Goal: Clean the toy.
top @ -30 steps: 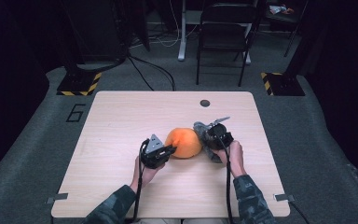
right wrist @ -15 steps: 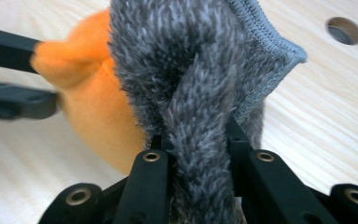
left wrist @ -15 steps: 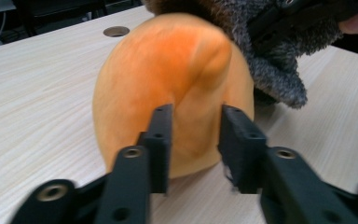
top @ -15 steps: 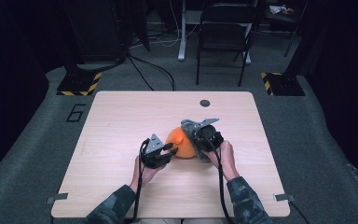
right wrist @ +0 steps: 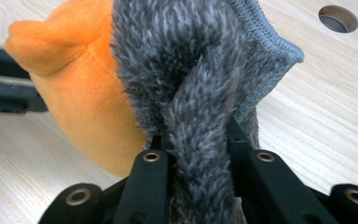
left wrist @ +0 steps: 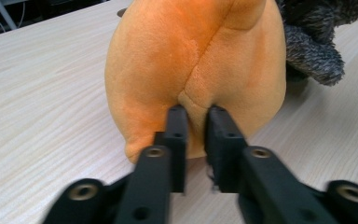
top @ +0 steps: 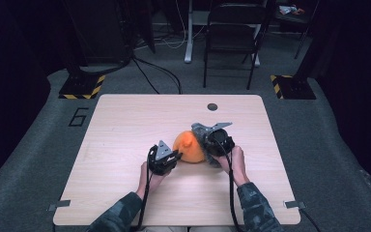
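An orange plush toy [top: 188, 149] lies at the middle of the wooden table [top: 125, 125], with a grey fuzzy cloth [top: 201, 132] against its right side. My left gripper [top: 175, 156] meets the toy from the left. Its jaws have just been closing, and in the left gripper view [left wrist: 196, 114] they pinch a small fold of orange plush [left wrist: 191, 56] at a seam. My right gripper [top: 208, 145] is at the toy's right. In its own view [right wrist: 196, 135] it is shut on a bunched strip of the grey cloth [right wrist: 191, 60], with the orange toy [right wrist: 84, 93] behind on the left.
A round cable hole [top: 212, 107] sits in the tabletop near the far edge. Beyond the table stand a black folding chair [top: 234, 34] and stands with yellow-black striped feet [top: 82, 89]. Bare wood lies to the left and right of the hands.
The right gripper has shifted slightly left against the toy and tilted, taking the grey cloth with it. The left hand has stayed in place.
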The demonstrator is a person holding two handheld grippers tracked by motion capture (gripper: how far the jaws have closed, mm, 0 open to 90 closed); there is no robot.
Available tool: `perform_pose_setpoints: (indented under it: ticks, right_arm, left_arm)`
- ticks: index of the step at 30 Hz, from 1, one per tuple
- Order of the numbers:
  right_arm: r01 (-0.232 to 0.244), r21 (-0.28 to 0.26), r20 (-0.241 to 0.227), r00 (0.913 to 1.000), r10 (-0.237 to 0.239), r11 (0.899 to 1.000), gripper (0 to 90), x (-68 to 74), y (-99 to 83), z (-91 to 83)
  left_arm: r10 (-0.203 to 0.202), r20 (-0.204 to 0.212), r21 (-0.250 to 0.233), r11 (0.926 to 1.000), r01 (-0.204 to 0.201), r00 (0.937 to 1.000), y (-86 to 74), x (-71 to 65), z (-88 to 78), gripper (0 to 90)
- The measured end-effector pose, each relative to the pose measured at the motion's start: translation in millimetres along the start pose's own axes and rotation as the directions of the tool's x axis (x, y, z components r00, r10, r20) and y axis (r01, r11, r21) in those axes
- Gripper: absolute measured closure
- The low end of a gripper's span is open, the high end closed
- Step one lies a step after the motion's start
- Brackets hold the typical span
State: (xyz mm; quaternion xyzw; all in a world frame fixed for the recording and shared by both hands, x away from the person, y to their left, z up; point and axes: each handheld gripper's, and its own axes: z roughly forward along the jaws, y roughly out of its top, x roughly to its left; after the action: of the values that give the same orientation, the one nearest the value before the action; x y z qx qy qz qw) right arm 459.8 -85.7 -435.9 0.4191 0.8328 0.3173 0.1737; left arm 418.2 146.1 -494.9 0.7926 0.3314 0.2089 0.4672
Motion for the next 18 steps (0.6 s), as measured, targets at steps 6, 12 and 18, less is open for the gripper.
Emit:
perform_pose_setpoints:
  ticks: [6, 12, 18]
  right_arm:
    - [0.006, -0.008, 0.003, 1.0, -0.006, 1.0, 76.2, -1.6, 4.6, -9.4]
    - [-0.001, -0.05, 0.007, 1.0, 0.001, 0.999, 76.1, -1.8, 12.0, -26.9]
    - [0.054, -0.101, -0.013, 0.9984, -0.056, 0.993, 76.1, 18.6, 21.3, -40.2]
  left_arm:
    - [0.027, -0.01, -0.025, 0.9993, -0.028, 0.9996, 4.4, -2.4, -5.3, 87.4]
    - [0.077, -0.011, -0.074, 0.9942, -0.078, 0.9969, 17.4, -7.2, -18.6, 88.1]
    - [0.085, 0.002, -0.066, 0.9942, -0.085, 0.9963, 18.4, -10.5, -18.0, 88.1]
